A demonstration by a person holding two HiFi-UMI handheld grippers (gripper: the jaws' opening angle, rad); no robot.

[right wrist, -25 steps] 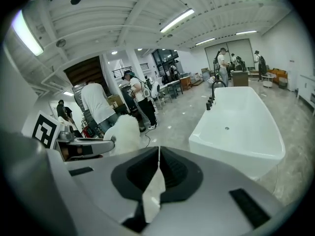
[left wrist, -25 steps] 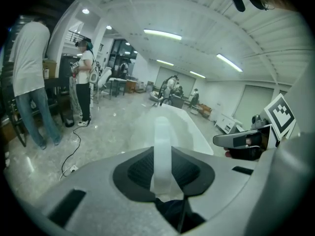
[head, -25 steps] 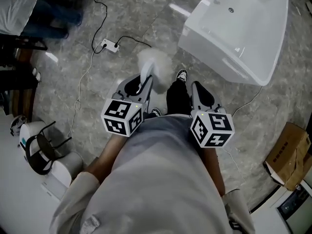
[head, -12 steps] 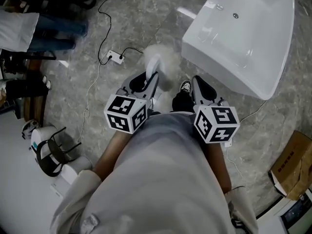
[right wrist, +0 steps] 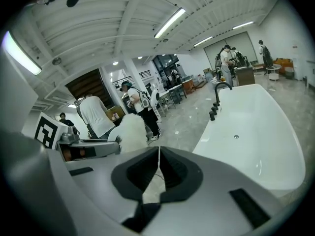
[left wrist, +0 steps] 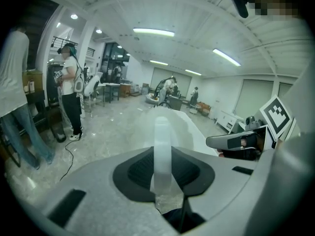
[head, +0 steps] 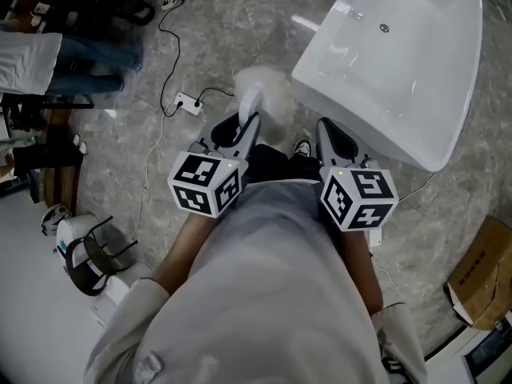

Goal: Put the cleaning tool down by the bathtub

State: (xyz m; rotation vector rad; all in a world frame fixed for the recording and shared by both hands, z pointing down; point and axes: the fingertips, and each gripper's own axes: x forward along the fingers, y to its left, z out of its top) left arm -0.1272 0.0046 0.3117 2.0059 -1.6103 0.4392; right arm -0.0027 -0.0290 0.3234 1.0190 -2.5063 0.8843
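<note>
Marble floor (head: 240, 22); left claw (head: 238, 129) clamps cleaning tool (head: 268, 94) near bathtub (head: 364, 122)

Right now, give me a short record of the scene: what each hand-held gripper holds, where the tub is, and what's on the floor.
left hand-held gripper: shut on the duster, by its handle
right hand-held gripper: shut, nothing in it
duster: held off the floor, fluffy head pointing ahead
bathtub: ahead on the right, beside the duster's head
task: duster not yet put down
floor: power strip with cable, left of the duster
</note>
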